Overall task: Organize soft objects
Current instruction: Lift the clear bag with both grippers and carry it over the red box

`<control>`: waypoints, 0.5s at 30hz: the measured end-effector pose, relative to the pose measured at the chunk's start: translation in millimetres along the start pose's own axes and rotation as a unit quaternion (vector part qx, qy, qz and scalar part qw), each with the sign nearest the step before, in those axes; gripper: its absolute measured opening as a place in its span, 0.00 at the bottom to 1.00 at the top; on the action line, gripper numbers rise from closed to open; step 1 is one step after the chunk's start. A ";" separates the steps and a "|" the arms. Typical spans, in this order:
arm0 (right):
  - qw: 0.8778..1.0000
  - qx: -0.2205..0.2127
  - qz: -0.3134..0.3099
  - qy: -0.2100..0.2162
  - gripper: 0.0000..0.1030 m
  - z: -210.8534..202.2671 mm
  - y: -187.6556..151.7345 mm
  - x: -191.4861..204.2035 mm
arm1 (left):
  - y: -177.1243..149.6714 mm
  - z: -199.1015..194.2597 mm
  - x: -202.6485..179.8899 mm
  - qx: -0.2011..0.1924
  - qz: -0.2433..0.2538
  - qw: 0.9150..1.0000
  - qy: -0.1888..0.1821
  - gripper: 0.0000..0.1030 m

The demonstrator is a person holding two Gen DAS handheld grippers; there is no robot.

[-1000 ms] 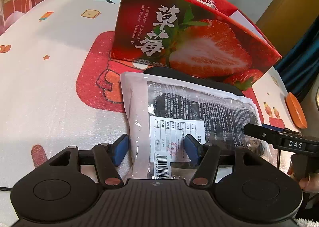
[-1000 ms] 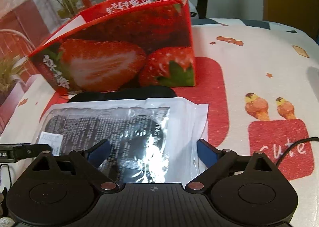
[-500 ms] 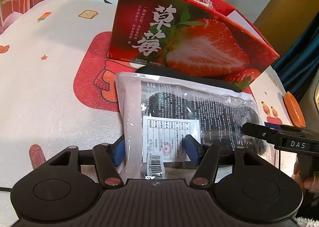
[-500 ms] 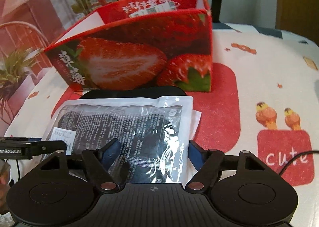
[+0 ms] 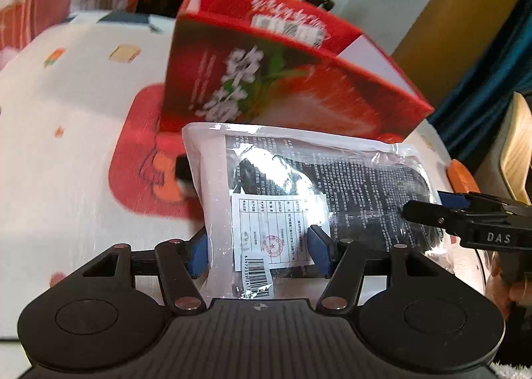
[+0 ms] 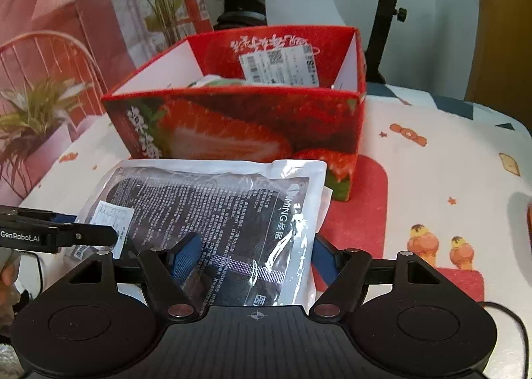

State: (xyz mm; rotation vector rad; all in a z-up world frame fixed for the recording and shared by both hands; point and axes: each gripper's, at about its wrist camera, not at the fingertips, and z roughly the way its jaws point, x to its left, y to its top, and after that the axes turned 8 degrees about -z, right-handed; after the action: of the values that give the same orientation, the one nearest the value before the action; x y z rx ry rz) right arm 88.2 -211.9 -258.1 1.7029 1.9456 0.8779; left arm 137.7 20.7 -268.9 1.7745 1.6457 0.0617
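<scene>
left gripper (image 5: 257, 254) and right gripper (image 6: 254, 254), each clamped on one end of a clear plastic pouch (image 5: 309, 199) of dark fabric, hold it in front of the open strawberry box (image 6: 239, 126) on the cartoon-print cloth (image 6: 449, 153).

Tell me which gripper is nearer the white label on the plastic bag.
Left. The left gripper grips the plastic bag at the end bearing the white label, which lies between its fingers. The right gripper grips the opposite end.
</scene>
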 end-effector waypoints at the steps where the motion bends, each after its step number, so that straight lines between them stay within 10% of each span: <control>1: 1.000 -0.003 -0.002 0.000 0.65 -0.8 1.9 -1.0 | 1.9 -1.9 -1.9 -0.004 0.006 1.000 -0.003 0.60; 15: 0.995 -0.009 -0.103 0.010 0.55 5.5 21.5 4.8 | 20.2 -10.4 -3.6 0.016 0.075 0.997 -0.026 0.60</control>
State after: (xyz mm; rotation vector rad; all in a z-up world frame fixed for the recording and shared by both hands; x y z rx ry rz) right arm 106.7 -204.9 -246.7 1.4572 2.0742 0.8356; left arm 149.2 23.3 -249.2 1.9061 1.4834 0.0576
